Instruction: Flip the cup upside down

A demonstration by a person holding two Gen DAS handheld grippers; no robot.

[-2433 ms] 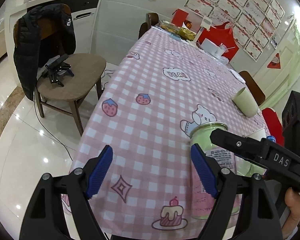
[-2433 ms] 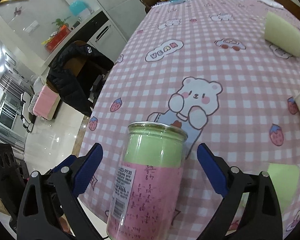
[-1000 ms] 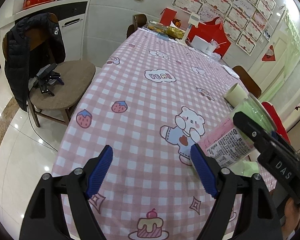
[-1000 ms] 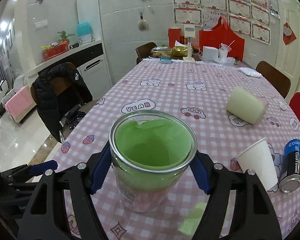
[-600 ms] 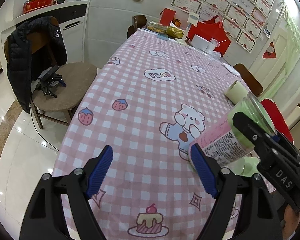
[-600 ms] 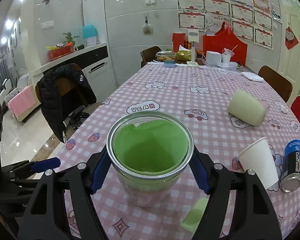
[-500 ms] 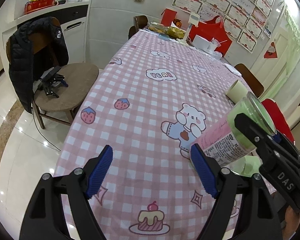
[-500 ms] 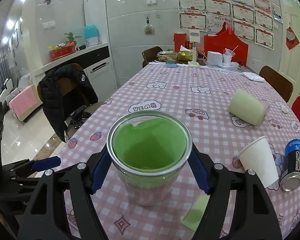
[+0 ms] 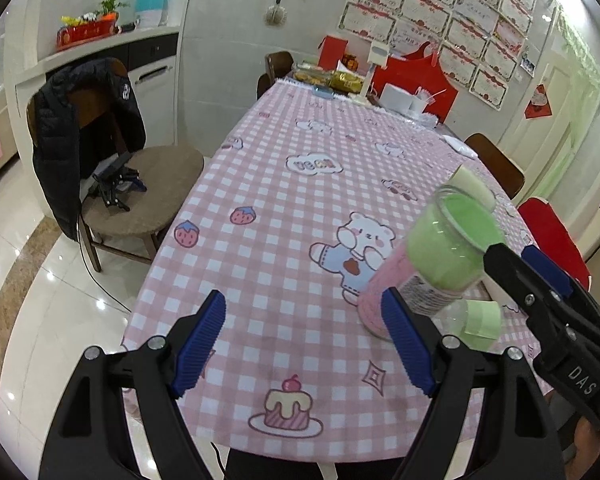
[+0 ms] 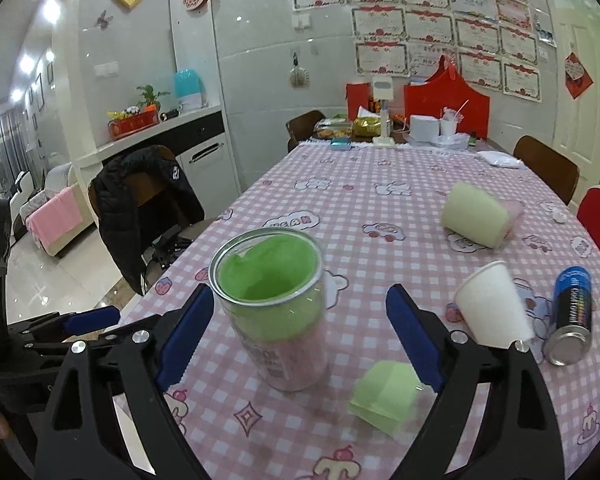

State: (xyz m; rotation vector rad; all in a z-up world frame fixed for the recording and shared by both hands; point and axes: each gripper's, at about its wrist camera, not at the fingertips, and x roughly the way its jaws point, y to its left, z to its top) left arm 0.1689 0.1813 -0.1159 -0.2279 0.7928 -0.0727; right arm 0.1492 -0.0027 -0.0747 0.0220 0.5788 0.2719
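Cup: one clear cup (image 10: 276, 312) with a green lining, a pink lower band and a printed label; mouth up, on the pink checked tablecloth (image 10: 340, 200) near its front edge, leaning slightly in the left wrist view (image 9: 428, 276).
Right gripper: (image 10: 300, 332) blue pads spread wide, one at 9 o'clock and one at 3 o'clock of the cup; whether the left pad touches the cup cannot be told.
Left gripper: (image 9: 312, 344) one, pads spread apart and nothing between them, at 8 o'clock of the cup.
Green holder: one, pale green (image 10: 384, 396), lying at 4 o'clock just beside the cup.
Paper cup: one, white (image 10: 492, 304), tipped over, at 3 o'clock.
Can: one, blue and black (image 10: 572, 316), on its side, beyond the paper cup.
Pale green cup: one (image 10: 476, 216), on its side, at 1 o'clock, well apart.
Chair: one with a black jacket (image 10: 140, 208) at 10 o'clock off the table.
Far end: boxes, food packs, red bags at 12 o'clock.
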